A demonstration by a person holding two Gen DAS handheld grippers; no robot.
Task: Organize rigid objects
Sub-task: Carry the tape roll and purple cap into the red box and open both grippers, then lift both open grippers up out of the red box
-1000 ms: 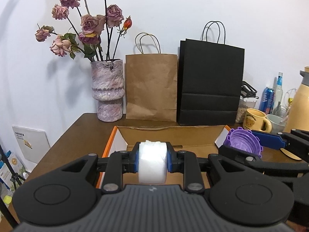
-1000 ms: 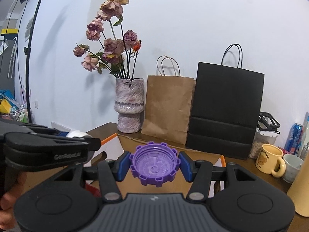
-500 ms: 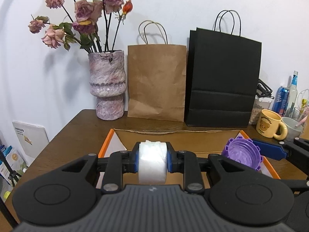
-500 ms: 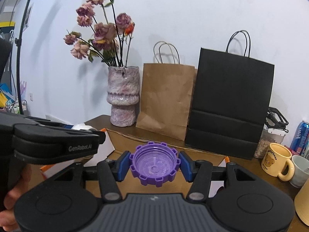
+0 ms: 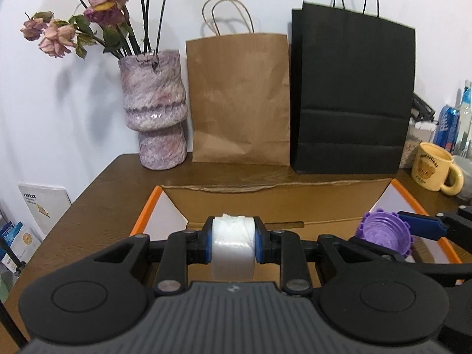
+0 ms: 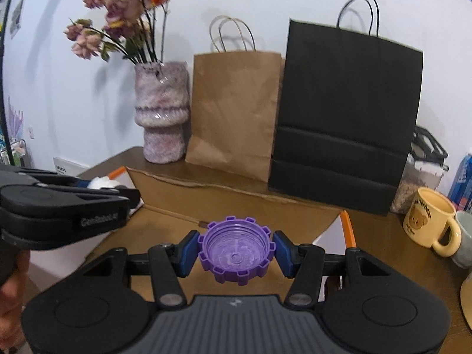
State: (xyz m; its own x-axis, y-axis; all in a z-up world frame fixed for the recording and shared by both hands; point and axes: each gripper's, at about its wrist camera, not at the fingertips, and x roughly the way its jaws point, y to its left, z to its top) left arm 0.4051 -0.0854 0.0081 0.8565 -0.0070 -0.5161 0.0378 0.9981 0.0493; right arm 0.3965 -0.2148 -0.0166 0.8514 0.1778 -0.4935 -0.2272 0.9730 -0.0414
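Observation:
My left gripper (image 5: 233,243) is shut on a white plastic roll (image 5: 233,247), held over the near part of an open cardboard box (image 5: 265,199) with orange-edged flaps. My right gripper (image 6: 236,253) is shut on a purple toothed cap (image 6: 236,250), open side up, above the same box (image 6: 236,203). In the left wrist view the purple cap (image 5: 383,234) and the right gripper's blue pad show at the right. In the right wrist view the left gripper's black finger (image 6: 67,203) and a bit of the white roll (image 6: 101,182) show at the left.
A purple vase (image 5: 155,112) of dried roses, a brown paper bag (image 5: 239,97) and a black paper bag (image 5: 352,88) stand along the wall behind the box. A yellow bear mug (image 5: 433,169), a grey cup and cans sit at the right. The wooden table's left edge (image 5: 73,206) drops off.
Both grippers have moved forward and down toward the box, each keeping its hold. The vase and bags look larger and closer, and more of the box's inside shows.

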